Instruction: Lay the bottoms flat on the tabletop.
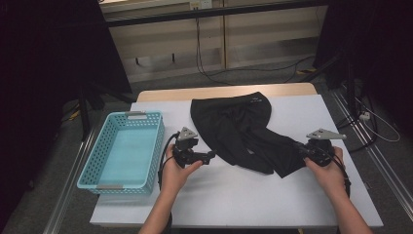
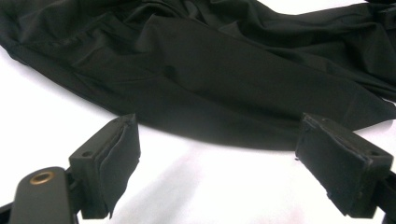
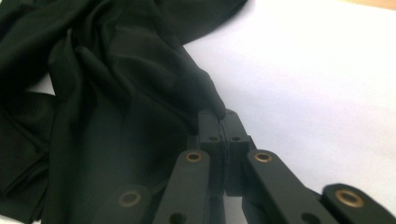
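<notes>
A crumpled black garment lies across the middle of the white table. My right gripper is shut on a fold at the garment's right end; in the right gripper view the cloth bunches up into the closed jaws. My left gripper stands open just left of the garment's lower edge. In the left gripper view its two pads are wide apart, nothing between them, with the garment lying just beyond.
A light blue perforated basket with nothing in it sits at the table's left edge. The table's near edge runs below my hands. Cables trail on the floor behind the table and at the right.
</notes>
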`<state>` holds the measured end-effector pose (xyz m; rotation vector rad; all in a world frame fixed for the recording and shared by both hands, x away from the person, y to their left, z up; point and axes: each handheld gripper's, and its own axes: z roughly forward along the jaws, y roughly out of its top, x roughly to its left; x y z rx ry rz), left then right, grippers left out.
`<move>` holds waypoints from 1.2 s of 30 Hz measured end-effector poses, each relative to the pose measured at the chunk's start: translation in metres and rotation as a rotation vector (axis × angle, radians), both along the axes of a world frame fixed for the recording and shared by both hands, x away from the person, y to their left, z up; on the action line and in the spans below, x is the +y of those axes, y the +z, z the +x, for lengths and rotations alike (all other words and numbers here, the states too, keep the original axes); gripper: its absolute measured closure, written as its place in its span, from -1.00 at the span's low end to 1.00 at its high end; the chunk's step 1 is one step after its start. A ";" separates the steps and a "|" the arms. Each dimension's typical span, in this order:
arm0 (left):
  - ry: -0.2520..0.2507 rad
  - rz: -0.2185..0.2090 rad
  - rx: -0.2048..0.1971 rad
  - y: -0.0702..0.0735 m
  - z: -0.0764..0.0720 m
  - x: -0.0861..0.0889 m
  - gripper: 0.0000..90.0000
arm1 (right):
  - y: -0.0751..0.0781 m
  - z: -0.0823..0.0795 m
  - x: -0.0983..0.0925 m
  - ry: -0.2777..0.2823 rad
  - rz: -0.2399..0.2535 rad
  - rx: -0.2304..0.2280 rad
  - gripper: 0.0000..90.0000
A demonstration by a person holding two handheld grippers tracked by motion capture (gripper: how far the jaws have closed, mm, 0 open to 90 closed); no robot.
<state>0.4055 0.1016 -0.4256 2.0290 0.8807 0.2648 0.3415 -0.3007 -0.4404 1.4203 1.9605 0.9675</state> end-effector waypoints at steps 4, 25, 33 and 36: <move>0.002 -0.003 -0.002 0.000 0.001 0.002 -0.69 | 0.002 -0.002 0.009 0.019 -0.042 -0.023 0.75; 0.009 -0.001 -0.007 0.002 -0.004 0.009 -0.69 | 0.014 -0.010 0.087 0.233 -0.183 -0.067 0.11; 0.001 0.003 -0.005 0.002 -0.004 0.006 -0.69 | 0.006 -0.006 0.062 0.154 -0.165 -0.029 0.26; -0.005 0.004 -0.003 0.001 -0.003 0.004 -0.69 | 0.005 -0.006 0.055 0.122 -0.171 -0.033 0.30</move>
